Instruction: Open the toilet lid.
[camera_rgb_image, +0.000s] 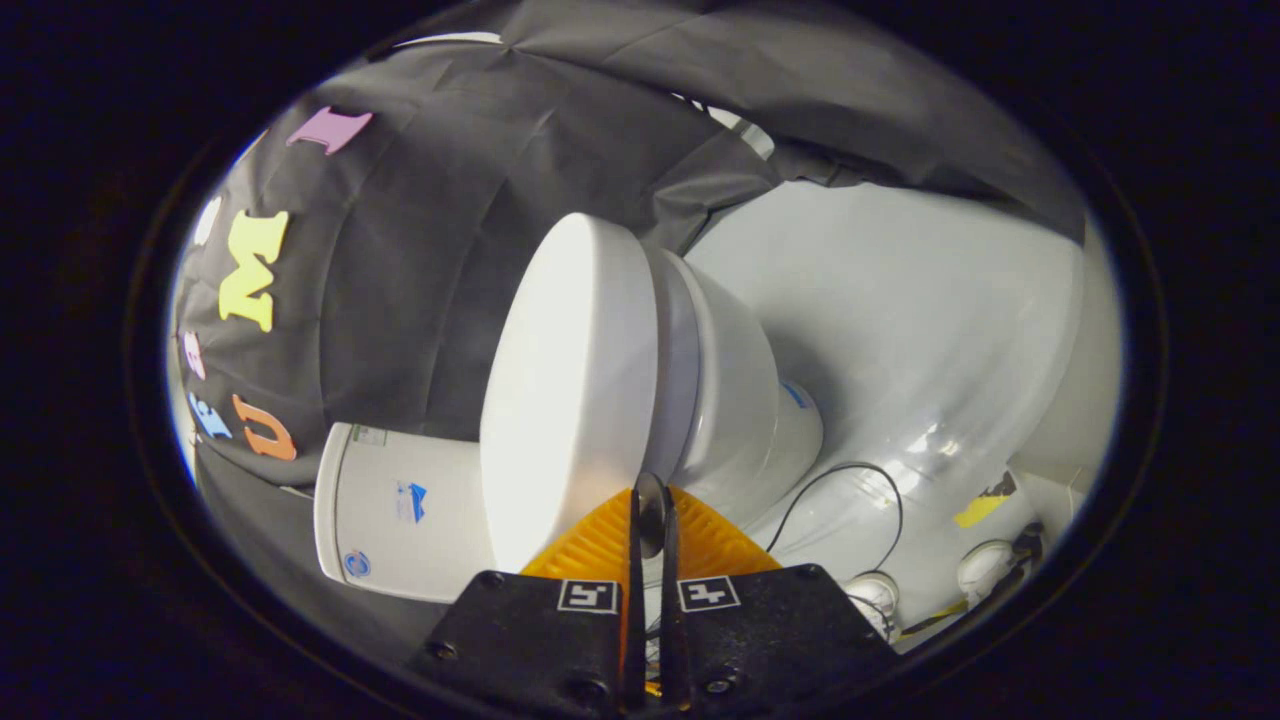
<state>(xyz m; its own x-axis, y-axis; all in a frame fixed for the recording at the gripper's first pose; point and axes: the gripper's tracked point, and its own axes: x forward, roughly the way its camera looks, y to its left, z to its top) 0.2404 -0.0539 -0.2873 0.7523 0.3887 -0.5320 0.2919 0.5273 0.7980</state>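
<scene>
Handheld two-finger gripper (651, 500), seen from its own camera looking forward along the fingers. The two orange ribbed fingers (590, 545) converge to a narrow point, with only a thin dark slit left between them. A small rounded edge sits at the tips (whether both fingers press on it cannot be told). Behind the fingers, the black mounting plates (530, 640) each carry a square black-and-white marker. The camera's frame is rolled well off level.
</scene>
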